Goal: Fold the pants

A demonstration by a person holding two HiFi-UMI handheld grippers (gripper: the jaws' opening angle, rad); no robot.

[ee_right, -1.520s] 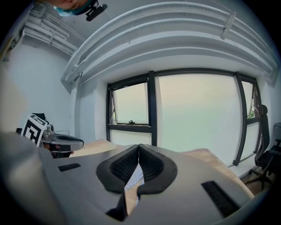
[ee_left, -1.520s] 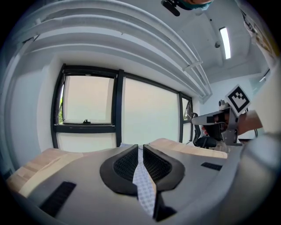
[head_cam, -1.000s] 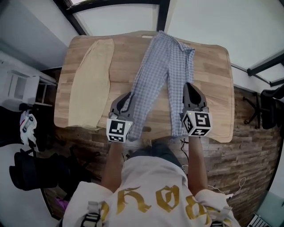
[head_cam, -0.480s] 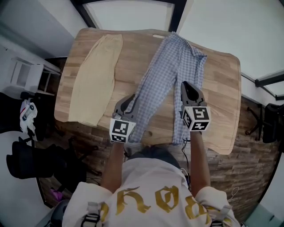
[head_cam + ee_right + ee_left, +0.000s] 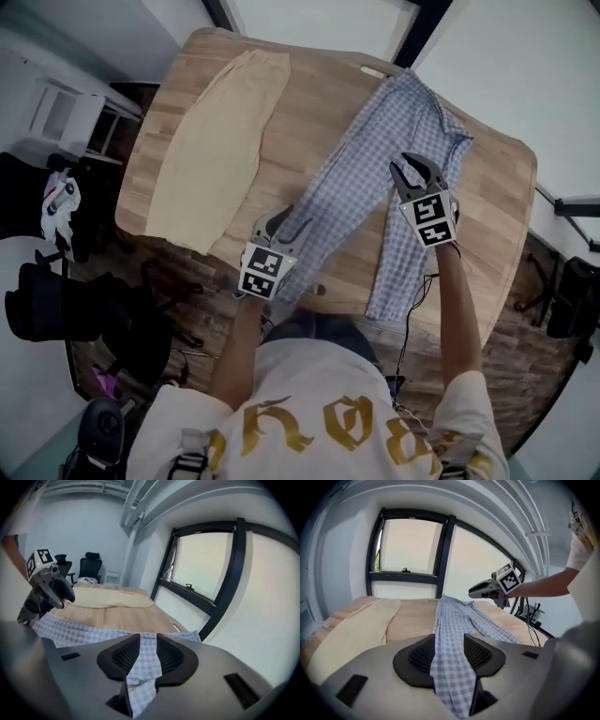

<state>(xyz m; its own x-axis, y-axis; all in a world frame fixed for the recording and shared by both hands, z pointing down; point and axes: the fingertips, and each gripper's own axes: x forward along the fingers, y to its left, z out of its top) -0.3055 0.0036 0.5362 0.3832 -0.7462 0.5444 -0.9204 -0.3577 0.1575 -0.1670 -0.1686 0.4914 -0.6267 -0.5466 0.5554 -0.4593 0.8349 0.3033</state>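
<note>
Blue checked pants [image 5: 375,178] lie lengthwise on the wooden table [image 5: 319,103], waist at the far end. My left gripper [image 5: 286,217] is low over the near end of the left leg. Its jaws have just been opening, and the checked cloth [image 5: 450,620] now lies loose between the spread pads of the left gripper [image 5: 449,651]. My right gripper [image 5: 415,169] is over the right leg, farther up the table. Its jaws have also just been opening, and a strip of the checked cloth [image 5: 79,632] runs loosely through the gap of the right gripper [image 5: 147,653].
Beige pants [image 5: 216,150] lie flat along the table's left side. The near table edge [image 5: 281,300] is just below the left gripper. Black office chairs [image 5: 66,319] stand on the floor to the left. A large window [image 5: 412,545] lies beyond the far end.
Both grippers have sunk toward the table. The right gripper has moved farther up the right leg and rolled. Both pairs of jaws have gone from shut on the cloth to spread apart.
</note>
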